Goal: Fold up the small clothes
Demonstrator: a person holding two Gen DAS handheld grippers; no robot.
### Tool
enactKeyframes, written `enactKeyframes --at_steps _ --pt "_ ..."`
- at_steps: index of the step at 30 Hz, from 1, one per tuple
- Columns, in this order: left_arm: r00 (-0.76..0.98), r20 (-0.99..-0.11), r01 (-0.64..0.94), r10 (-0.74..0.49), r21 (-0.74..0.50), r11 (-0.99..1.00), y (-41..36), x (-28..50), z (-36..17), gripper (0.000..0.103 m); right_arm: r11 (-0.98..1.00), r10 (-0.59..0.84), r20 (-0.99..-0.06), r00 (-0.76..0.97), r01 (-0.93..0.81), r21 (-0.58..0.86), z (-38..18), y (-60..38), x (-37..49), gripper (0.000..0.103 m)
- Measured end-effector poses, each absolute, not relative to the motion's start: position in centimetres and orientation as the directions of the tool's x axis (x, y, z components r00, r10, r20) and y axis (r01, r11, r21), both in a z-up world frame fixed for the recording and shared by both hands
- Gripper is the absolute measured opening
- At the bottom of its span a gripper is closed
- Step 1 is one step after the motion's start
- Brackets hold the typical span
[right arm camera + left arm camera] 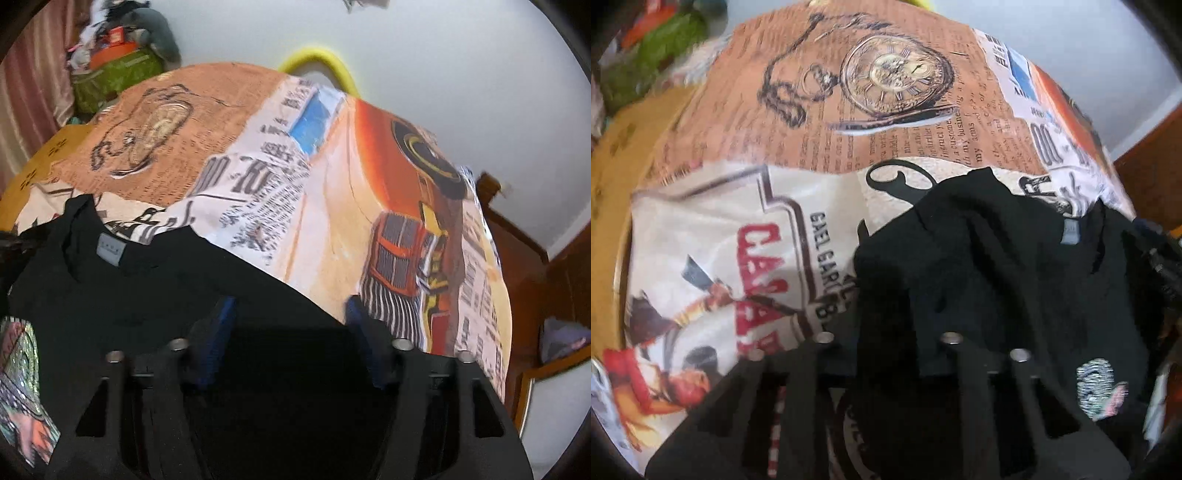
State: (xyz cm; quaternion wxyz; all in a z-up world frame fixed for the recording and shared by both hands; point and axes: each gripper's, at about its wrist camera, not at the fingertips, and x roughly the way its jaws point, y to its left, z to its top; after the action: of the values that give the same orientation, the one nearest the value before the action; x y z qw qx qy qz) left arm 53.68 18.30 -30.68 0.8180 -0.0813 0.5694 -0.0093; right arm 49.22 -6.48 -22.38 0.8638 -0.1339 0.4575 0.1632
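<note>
One small black cotton T-shirt (997, 280) is spread on the tabletop, on a picture-printed cloth (820, 122). It looks soft, light and floppy, so the shoulders by the collar would be best gripped. The left gripper (886, 343) has its jaws released over the shirt; the right gripper (291, 325) too. "GAEL GARC" and "my" can be read on the cloth.

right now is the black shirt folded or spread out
Not folded: the black shirt lies rumpled and mostly spread on the printed cloth, its collar label showing. Its lower part is out of view.
</note>
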Motion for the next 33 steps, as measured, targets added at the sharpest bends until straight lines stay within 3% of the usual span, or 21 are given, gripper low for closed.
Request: enactKeyframes --at_steps 2,4,9,13,17,19,21,25,29,33 --pt "0.369 -0.929 -0.092 -0.028 -0.067 0.993 18.2 53.6 -30.2 0.013 0.896 0.158 -0.825 0.543 -0.430 -0.111 -22.2 -6.3 49.0 0.021" --pt "0.382 -0.922 -0.124 0.058 0.011 0.992 18.7 53.7 -29.5 0.012 0.876 0.155 -0.822 0.548 -0.460 -0.142 -22.0 -6.1 48.5 0.010" --pt "0.411 -0.900 -0.184 0.142 0.071 0.980 21.2 54.6 -27.3 0.012 0.856 0.127 -0.811 0.571 -0.477 -0.201 -21.8 -6.1 49.6 0.009" --pt "0.408 -0.881 -0.163 0.238 0.187 0.969 20.0 55.7 -27.3 0.013 0.864 0.108 -0.789 0.605 -0.450 -0.227 -21.6 -5.2 50.8 0.009" --pt "0.379 -0.901 -0.153 0.210 0.163 0.975 19.5 55.6 -28.1 0.019 0.858 0.084 -0.787 0.611 -0.446 -0.255 -21.9 -4.2 50.9 0.013" --pt "0.401 -0.899 -0.158 0.175 0.121 0.980 19.8 54.6 -27.4 0.036 0.863 0.097 -0.787 0.610 -0.445 -0.238 -21.4 -4.4 50.2 0.021" --pt "0.427 -0.892 -0.167 0.147 0.082 0.982 20.2 53.3 -26.4 0.044 0.863 0.155 -0.790 0.593 -0.471 -0.184 -20.3 -4.8 48.9 0.033" --pt "0.462 -0.878 -0.183 0.123 0.042 0.982 21.3 49.8 -24.1 0.046 0.843 0.263 -0.770 0.581 -0.526 -0.109 -17.7 -4.2 45.6 0.038" --pt "0.476 -0.868 -0.193 0.142 0.055 0.980 22.1 45.8 -22.8 0.050 0.808 0.368 -0.748 0.551 -0.589 -0.036 -15.3 -2.4 42.4 0.050" --pt "0.464 -0.873 -0.169 0.152 0.081 0.982 22.1 41.9 -23.3 0.052 0.755 0.451 -0.740 0.499 -0.655 0.018 -14.1 0.8 39.6 0.050"
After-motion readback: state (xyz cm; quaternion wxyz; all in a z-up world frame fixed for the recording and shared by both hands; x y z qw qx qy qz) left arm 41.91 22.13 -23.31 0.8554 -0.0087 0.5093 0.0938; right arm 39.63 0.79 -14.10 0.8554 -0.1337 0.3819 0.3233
